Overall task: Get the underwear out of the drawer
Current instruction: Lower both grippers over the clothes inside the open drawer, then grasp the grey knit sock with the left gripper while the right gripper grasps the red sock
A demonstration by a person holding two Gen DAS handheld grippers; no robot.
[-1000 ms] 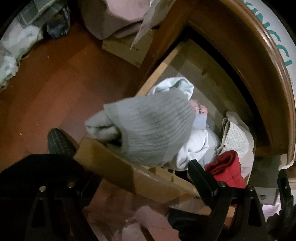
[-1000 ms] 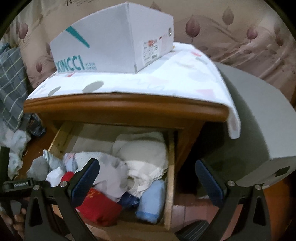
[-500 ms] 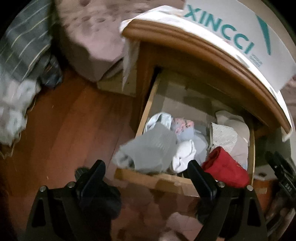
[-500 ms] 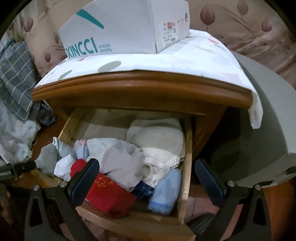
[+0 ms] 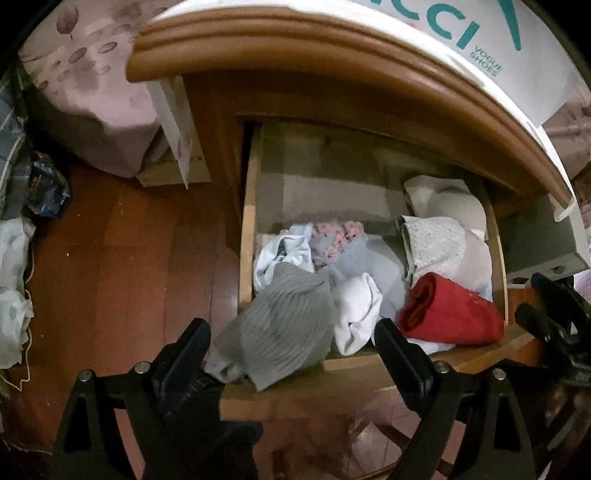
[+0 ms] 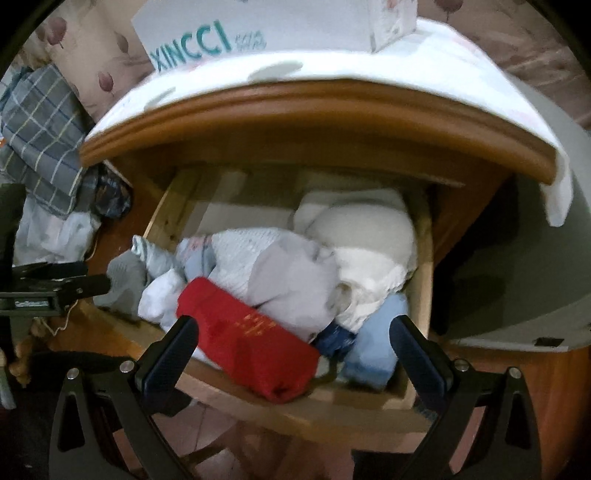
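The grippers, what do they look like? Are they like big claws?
A bit like claws. Each one, the left gripper and the right gripper, is black, with two long flat jaws faced in dark blue pads. The jaws sit on black triangular frames with cut-out holes and small silver screws. No cables, sleeves or clear markings show.

Dim indoor room, seen around a brown wooden nightstand with a rounded moulded top edge (image 6: 317, 110). Covered on top by a white cloth with pale spots (image 6: 424, 66), under a white cardboard shoe box printed with teal letters (image 6: 258, 26). Left of the nightstand: reddish-brown polished wood floor (image 5: 122, 266), a mauve leaf-patterned bedspread (image 5: 92, 88) hanging to the floor, a grey-blue checked fabric heap (image 6: 40, 133), crumpled white plastic bags (image 5: 14, 280). Behind the nightstand: pinkish-beige covering with dark leaf motifs (image 6: 92, 48). Right of the nightstand: a large grey curved-sided block (image 6: 517, 266), touching the floor.
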